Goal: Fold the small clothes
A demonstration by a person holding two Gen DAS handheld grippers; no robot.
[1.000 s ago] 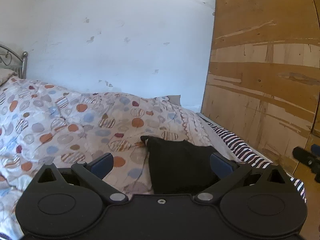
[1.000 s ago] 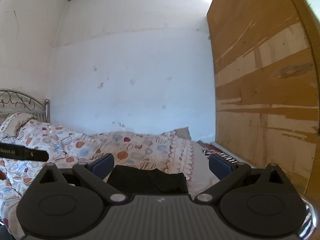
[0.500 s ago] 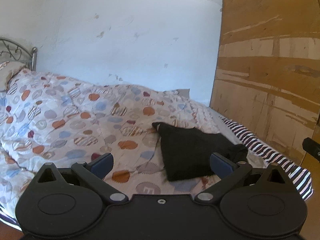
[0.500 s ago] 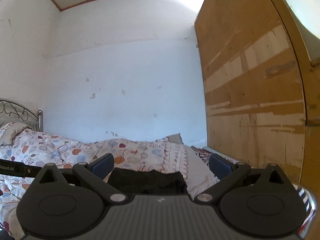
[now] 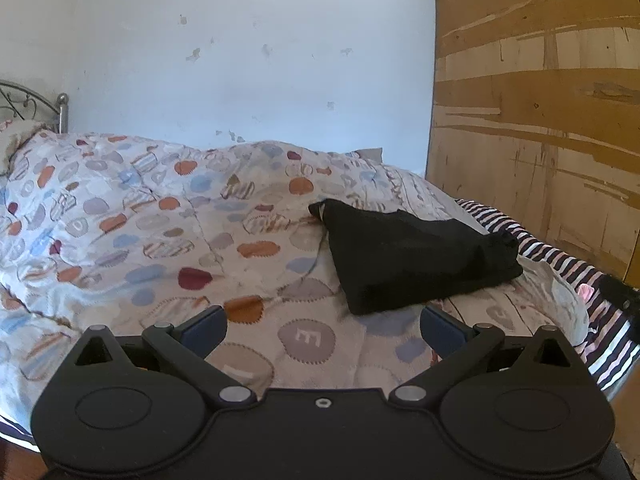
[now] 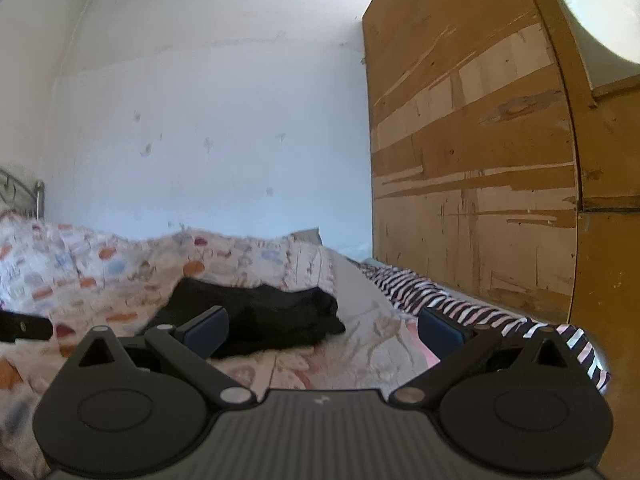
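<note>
Both tongs [image 5: 322, 330] [image 6: 323, 330] agape above garment [image 5: 408, 256]

Daylight fills both views, brightest at a blown-out glare patch above the wooden panel [image 6: 472, 152] in the top right corner of the right wrist view. The white wall [image 5: 248, 64] left of the panel takes an even, bluish cast with soft shadows. Fisheye bending curves the panel's edge and darkens the corners; the right wrist view is motion-blurred across the patterned quilt [image 6: 100, 272], while the left wrist view is sharp.
</note>
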